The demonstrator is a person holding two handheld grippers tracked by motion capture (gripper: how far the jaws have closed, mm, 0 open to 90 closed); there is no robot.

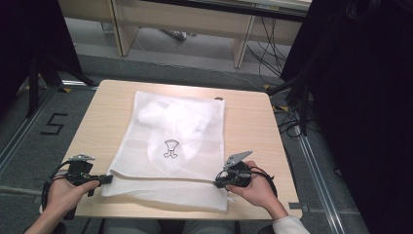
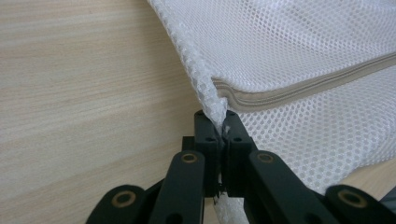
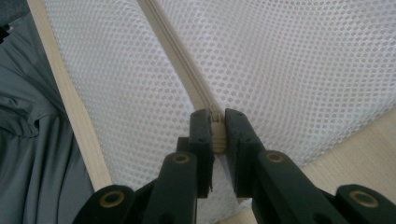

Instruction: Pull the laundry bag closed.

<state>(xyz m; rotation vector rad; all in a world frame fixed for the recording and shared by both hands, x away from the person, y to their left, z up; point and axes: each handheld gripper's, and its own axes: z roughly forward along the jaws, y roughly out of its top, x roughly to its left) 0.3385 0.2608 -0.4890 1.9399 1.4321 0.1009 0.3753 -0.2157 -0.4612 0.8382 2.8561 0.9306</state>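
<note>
A white mesh laundry bag (image 1: pixel 170 141) lies flat on the wooden table (image 1: pixel 248 122), with a small black emblem on it and white cloth inside. A beige zipper (image 2: pixel 308 86) runs across its near end. My left gripper (image 1: pixel 108 179) is shut on the bag's left edge (image 2: pixel 212 100) right where the zipper ends. My right gripper (image 1: pixel 217 184) is shut on the zipper's beige pull (image 3: pixel 218 135) at the bag's right side, the zipper line (image 3: pixel 175 51) running away from its jaws.
The table's near edge (image 1: pixel 160 213) lies just below the bag, and the person's grey-clad lap (image 3: pixel 32 154) sits beyond it. Desks and loose cables (image 1: pixel 272 53) stand on the floor behind the table. Dark curtains flank both sides.
</note>
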